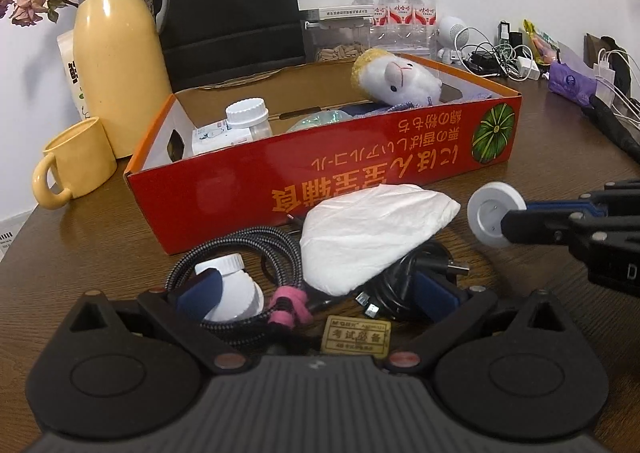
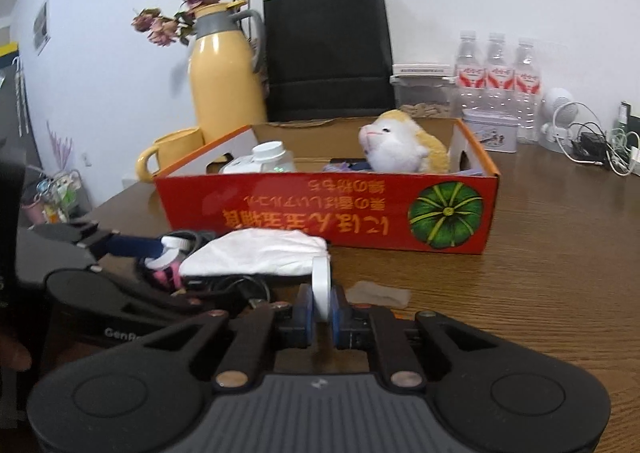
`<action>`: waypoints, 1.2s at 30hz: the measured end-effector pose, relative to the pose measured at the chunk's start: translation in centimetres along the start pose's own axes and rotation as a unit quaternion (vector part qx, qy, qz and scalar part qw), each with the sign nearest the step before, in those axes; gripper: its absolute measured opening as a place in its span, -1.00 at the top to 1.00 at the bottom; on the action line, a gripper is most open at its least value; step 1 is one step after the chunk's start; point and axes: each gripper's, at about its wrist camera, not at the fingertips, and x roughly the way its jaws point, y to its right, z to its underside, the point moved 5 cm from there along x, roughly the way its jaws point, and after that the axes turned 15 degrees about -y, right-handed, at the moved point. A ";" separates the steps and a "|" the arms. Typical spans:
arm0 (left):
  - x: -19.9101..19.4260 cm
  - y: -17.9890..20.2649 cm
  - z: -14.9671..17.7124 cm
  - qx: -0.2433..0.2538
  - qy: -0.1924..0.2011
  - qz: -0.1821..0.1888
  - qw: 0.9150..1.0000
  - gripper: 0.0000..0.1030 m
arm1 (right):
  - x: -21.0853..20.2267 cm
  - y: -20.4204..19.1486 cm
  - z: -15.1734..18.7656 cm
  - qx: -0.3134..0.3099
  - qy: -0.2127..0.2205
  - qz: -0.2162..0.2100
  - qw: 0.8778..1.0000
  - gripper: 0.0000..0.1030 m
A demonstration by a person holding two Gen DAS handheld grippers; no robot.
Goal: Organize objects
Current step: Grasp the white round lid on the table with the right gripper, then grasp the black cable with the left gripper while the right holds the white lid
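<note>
While the right gripper (image 2: 321,307) is pinching a white disc (image 2: 321,285) on edge between its blue pads, the left gripper (image 1: 316,293) is standing with its jaws wide apart over a heap of things on the wooden table (image 1: 500,197). No earlier picture is at hand, so only the clamp itself is telling. In the left wrist view the disc (image 1: 490,215) is showing its flat face, held up off the table just to the right of a white folded cloth (image 1: 376,237).

Between the left gripper's spread fingers are lying a small white bottle (image 1: 234,287), a braided cable (image 1: 240,241) with a pink tie (image 1: 288,307), a black cord with a plug (image 1: 424,273) and a yellowish tag (image 1: 356,339); the left pad is sitting just beside the bottle, though whether it is touching I cannot tell.

Behind the heap a red cardboard box (image 1: 360,181) is sitting open, holding a plush toy (image 1: 394,81) and a clear jar with a white lid (image 1: 248,119). A yellow jug (image 1: 116,53) and a yellow mug (image 1: 76,161) are standing left of the box.
</note>
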 end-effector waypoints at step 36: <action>-1.6 5.2 0.4 0.008 0.013 0.017 1.000 -0.48 | -2.1 2.7 -0.6 0.034 0.046 0.025 0.998 0.84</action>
